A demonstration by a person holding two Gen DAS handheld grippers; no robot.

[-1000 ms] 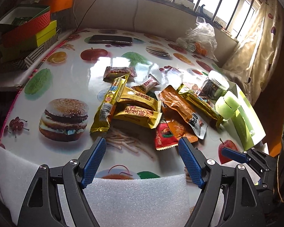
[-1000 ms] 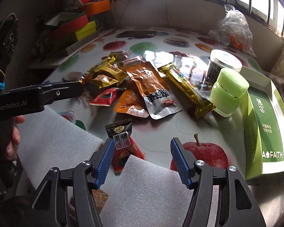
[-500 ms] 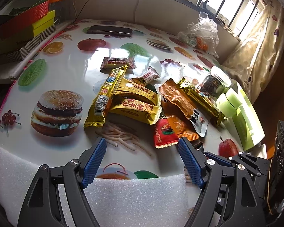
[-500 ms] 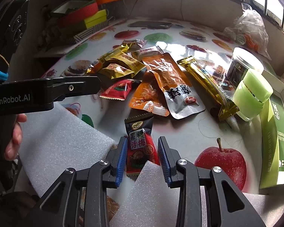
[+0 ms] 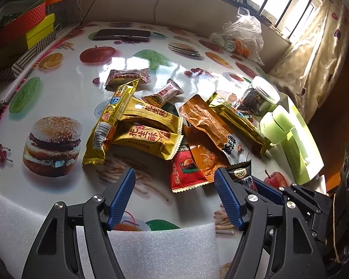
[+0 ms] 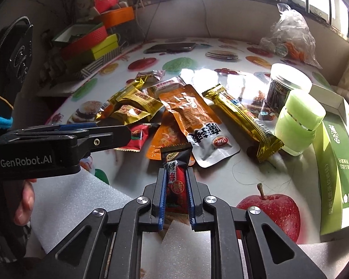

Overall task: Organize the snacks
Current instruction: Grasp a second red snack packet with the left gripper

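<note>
A pile of snack packets lies mid-table: yellow packets (image 5: 149,137), an orange pouch (image 5: 204,121), a long gold bar (image 5: 239,121) and a red packet (image 5: 186,172). My right gripper (image 6: 175,172) is closing on a black and red candy packet (image 6: 176,162) at the pile's near edge. Its blue pads press the packet's sides, and the packet's top sticks out past the tips. My left gripper (image 5: 173,174) is open, its jaws narrowing a little, with nothing gripped; the red packet lies on the table beyond its tips. The right gripper (image 5: 267,188) shows beside the left one.
A green jar (image 6: 297,125), a glass jar of dark contents (image 6: 283,86) and a green carton (image 6: 335,162) stand at the right. A phone (image 5: 122,34) and a plastic bag (image 5: 239,37) lie at the back. Stacked boxes (image 5: 23,30) are on the left. White foam sheets (image 5: 160,251) cover the near edge.
The right jaws went from wide apart to pressed on the black and red packet. The left jaws narrowed slightly, and the left view edged closer to the pile.
</note>
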